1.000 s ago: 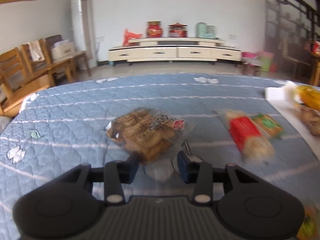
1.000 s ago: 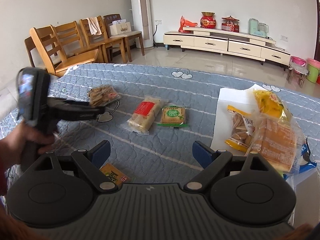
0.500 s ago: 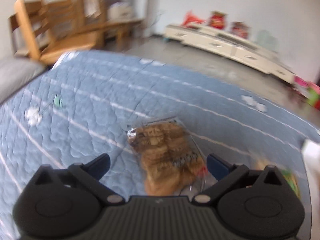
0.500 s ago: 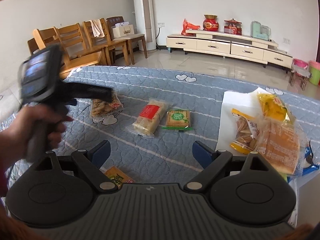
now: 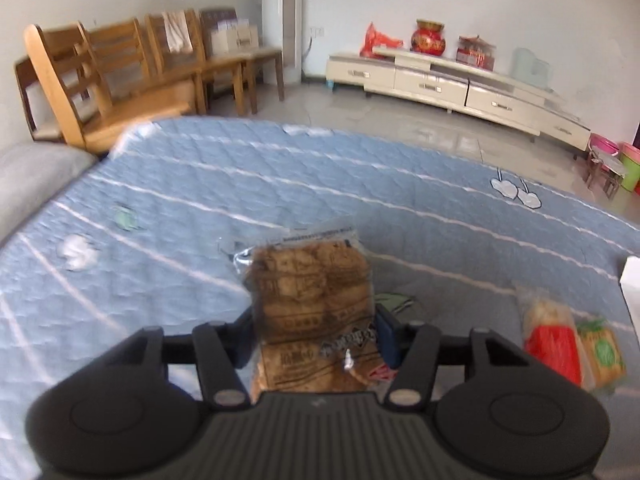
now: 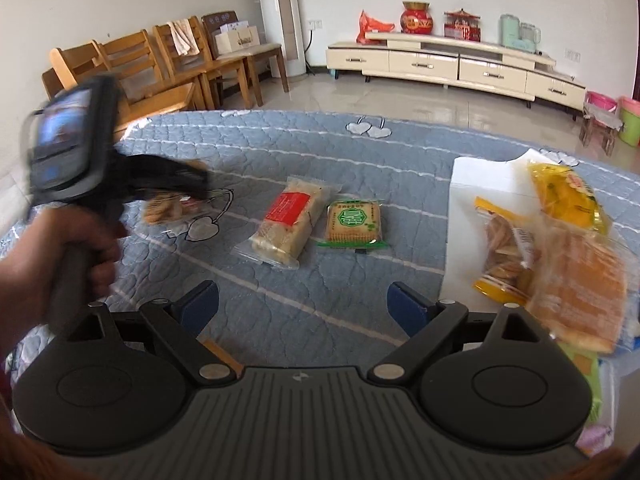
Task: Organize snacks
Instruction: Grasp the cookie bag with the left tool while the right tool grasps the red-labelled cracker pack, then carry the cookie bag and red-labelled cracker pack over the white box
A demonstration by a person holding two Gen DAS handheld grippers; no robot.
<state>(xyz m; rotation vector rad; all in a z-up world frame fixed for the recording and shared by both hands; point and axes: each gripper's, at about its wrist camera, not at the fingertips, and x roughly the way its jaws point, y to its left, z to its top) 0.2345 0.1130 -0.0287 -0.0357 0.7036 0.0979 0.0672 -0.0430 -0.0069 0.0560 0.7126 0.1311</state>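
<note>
My left gripper (image 5: 314, 330) is shut on a clear bag of brown biscuits (image 5: 312, 292) and holds it above the blue quilted cover (image 5: 200, 208). The right wrist view shows that gripper (image 6: 196, 184) and the bag (image 6: 168, 210) at the left, blurred. My right gripper (image 6: 302, 308) is open and empty over the cover. A red-labelled pack (image 6: 286, 222) and a green-labelled cracker pack (image 6: 353, 220) lie in the middle; both also show in the left wrist view (image 5: 554, 344), (image 5: 602, 354).
A white sheet (image 6: 480, 184) at the right holds a yellow bag (image 6: 564, 196), a bag of round biscuits (image 6: 502, 248) and an orange bread pack (image 6: 580, 292). An orange packet (image 6: 222, 354) lies under my right gripper. Wooden chairs (image 6: 168, 64) stand beyond the far left edge.
My left gripper opened around the biscuit bag, then closed on it and lifted it off the cover. The right gripper stayed open and nearly still.
</note>
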